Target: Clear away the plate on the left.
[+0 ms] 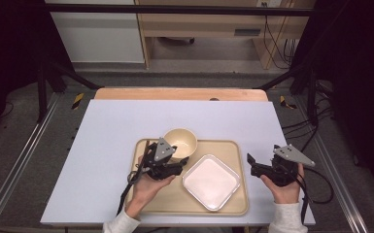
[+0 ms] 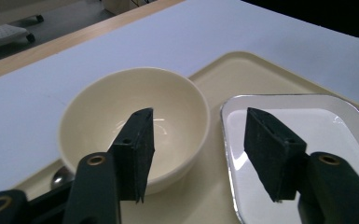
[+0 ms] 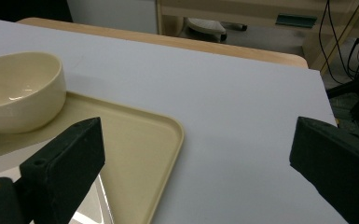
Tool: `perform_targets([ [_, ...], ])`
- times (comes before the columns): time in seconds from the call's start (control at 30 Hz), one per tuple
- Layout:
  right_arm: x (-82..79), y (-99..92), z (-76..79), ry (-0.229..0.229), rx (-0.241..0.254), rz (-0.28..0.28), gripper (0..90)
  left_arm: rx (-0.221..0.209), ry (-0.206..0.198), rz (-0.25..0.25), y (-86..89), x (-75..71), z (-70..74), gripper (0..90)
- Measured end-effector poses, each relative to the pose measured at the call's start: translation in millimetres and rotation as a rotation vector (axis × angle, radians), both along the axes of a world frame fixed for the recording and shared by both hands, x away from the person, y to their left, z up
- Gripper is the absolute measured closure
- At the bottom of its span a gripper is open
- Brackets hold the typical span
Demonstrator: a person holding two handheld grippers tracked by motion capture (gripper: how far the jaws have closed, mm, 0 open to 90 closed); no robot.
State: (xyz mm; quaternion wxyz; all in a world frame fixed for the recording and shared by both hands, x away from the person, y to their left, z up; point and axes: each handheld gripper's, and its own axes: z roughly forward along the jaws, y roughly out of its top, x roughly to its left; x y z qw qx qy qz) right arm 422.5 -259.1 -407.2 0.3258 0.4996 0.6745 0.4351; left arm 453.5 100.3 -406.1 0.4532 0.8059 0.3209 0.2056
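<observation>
A beige tray (image 1: 233,151) lies on the white table near its front edge. On the tray's far left part sits an empty cream bowl (image 1: 180,141) (image 2: 135,116) (image 3: 21,91). A white square plate (image 1: 210,182) (image 2: 307,135) lies to the right of the bowl, also empty. My left gripper (image 1: 183,161) (image 2: 198,158) hovers over the tray just in front of the bowl, open, nothing between its jaws. A bit of a metal spoon (image 2: 61,176) peeks out left of the bowl. My right gripper (image 1: 250,162) (image 3: 196,140) is held off the tray's right edge, open wide and empty.
The white table top (image 1: 116,126) has free room left of, behind and right of the tray. A wooden edge (image 1: 179,93) runs along the far side. Dark frame posts (image 1: 41,82) flank the table, and cables (image 1: 315,141) lie on the floor at right.
</observation>
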Motion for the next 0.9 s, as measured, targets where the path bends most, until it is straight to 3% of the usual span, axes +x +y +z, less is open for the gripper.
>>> perform_targets([
  [0.37, -0.5, -2.4, -0.1, 0.002, 0.002, -0.009, 3.2, -0.040, -0.025, 0.073, 63.8, 5.9, 12.4, 31.1],
  [0.57, -0.4, -2.6, -1.1, 0.009, 0.001, -0.015, 3.2, -0.078, -0.019, 0.143, 99.7, 4.2, 4.9, 27.8],
  [0.9, 1.0, -5.9, -4.6, 0.024, 0.007, -0.029, 3.5, -0.086, 0.002, 0.227, 135.4, -1.0, -13.1, 27.3],
])
